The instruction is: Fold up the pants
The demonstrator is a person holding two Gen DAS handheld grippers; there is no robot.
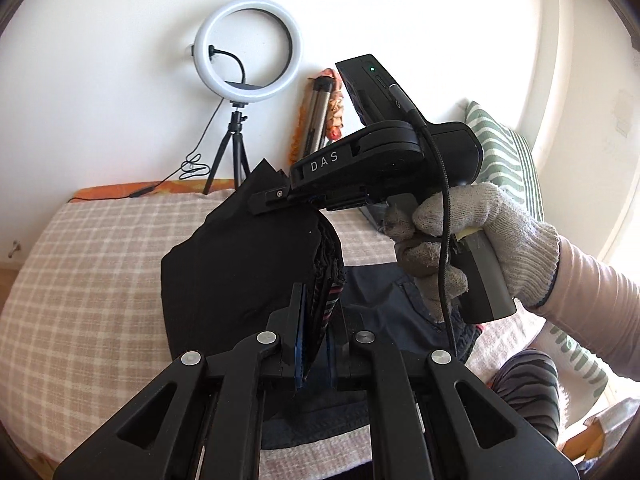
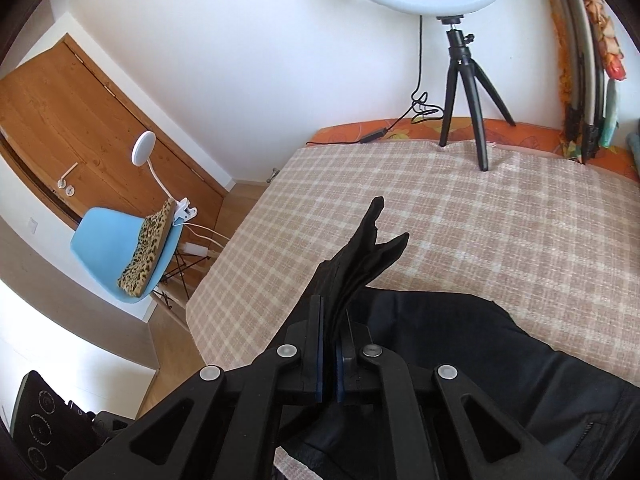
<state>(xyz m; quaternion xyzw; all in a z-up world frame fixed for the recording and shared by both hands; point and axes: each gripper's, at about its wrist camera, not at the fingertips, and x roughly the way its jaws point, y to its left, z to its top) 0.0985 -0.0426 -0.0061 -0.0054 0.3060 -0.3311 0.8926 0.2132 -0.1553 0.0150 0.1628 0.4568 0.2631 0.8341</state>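
The black pants (image 1: 236, 264) hang lifted above the checked bed cover (image 1: 92, 264). My left gripper (image 1: 318, 320) is shut on the waistband edge, where striped lining shows. My right gripper (image 1: 276, 200), held by a gloved hand (image 1: 472, 240), is shut on another part of the pants higher up and further away. In the right wrist view my right gripper (image 2: 330, 344) is shut on bunched black fabric that sticks up past the jaws, and the rest of the pants (image 2: 480, 352) drape down to the right over the bed cover (image 2: 480, 216).
A ring light on a tripod (image 1: 244, 52) stands at the bed's far edge by the wall, also in the right wrist view (image 2: 464, 60). A dark blue garment (image 1: 384, 300) lies below. A striped pillow (image 1: 504, 152) is at right. A blue chair (image 2: 120, 248) and wooden door (image 2: 80, 120) stand left.
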